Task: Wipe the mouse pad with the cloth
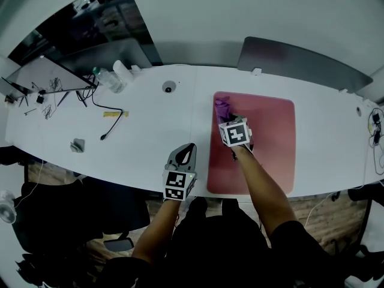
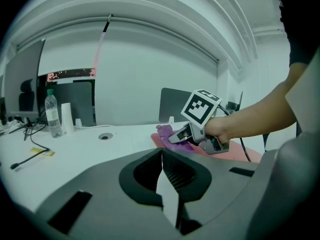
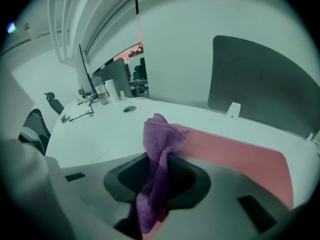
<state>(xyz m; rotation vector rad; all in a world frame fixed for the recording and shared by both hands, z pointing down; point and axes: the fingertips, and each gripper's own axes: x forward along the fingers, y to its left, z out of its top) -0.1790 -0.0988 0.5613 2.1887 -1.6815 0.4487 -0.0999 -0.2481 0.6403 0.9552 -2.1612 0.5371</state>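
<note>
White desk point(image 1: 150, 131), long and curved, with a dark panel point(image 1: 300, 62) standing behind its far edge at 1 o'clock. Pink mouse pad point(image 1: 270, 143) lies flat on the desk's right half, its near edge close to the desk's near edge. Purple cloth point(image 1: 221, 107) is at the pad's 11 o'clock corner, pinched by the right gripper point(image 1: 228, 119). The right gripper view shows the jaws clamped on a bunched fold, cloth standing up above them and trailing down between them, with the pad spreading away toward 2 o'clock. Left gripper point(image 1: 188, 150) is off the pad at its 8 o'clock, over bare desk, jaw tips pressed together with nothing between them. Water bottle point(image 1: 107, 80) and black cable point(image 1: 114, 123) lie toward the desk's 10 o'clock, well apart from the pad. Round grommet point(image 1: 169, 87) sits at 12 o'clock from the left gripper.
</note>
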